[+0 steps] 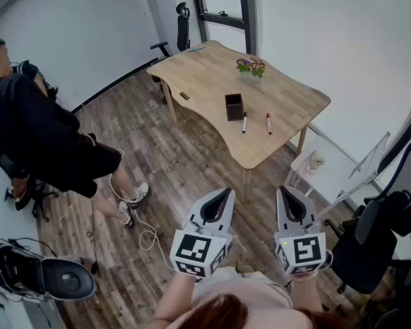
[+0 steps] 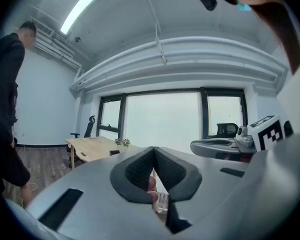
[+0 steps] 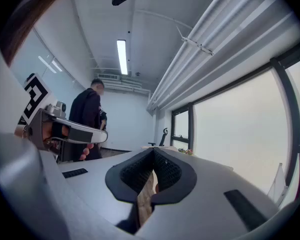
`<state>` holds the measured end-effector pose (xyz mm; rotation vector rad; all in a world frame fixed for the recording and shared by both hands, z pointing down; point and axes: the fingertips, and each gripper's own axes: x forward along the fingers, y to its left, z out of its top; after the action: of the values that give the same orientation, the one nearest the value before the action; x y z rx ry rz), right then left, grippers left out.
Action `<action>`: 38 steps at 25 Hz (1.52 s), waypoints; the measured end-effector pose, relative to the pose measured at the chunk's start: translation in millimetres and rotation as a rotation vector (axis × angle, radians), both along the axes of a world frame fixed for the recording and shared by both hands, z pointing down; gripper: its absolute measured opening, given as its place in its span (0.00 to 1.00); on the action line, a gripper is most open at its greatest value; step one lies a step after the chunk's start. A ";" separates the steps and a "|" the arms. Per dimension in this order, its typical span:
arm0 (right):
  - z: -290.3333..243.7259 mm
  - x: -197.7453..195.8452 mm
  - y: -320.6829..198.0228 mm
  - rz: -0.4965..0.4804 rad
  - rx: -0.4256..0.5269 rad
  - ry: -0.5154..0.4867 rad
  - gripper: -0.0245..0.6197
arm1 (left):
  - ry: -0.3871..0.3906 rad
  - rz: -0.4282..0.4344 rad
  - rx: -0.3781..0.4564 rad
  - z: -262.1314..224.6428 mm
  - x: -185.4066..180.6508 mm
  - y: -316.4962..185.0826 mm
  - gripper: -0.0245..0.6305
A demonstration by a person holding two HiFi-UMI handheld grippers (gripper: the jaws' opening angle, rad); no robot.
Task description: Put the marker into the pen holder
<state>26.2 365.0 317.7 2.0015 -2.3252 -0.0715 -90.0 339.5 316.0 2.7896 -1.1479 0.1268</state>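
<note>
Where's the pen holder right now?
In the head view, the pen holder stands on the wooden table, near its middle. A black marker and a red marker lie just right of it, and a small flower pot sits beyond it.

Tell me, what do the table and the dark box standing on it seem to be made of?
Table: light wood or wood veneer, matte finish; pale grain lines run across the top.
Pen holder: dark, square and matte, possibly wood or plastic; it is too small here to tell.

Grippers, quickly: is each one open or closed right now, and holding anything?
Left gripper: closed, holding nothing.
Right gripper: closed, holding nothing.
</note>
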 end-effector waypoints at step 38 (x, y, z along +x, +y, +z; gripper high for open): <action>17.6 -32.8 -86.5 0.144 -0.007 -0.078 0.04 | 0.027 0.164 -0.042 26.4 -27.6 -93.8 0.04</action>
<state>-6.6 278.4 335.4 2.1987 -2.2137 0.0240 -117.6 245.7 342.5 2.8359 -0.8983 0.1270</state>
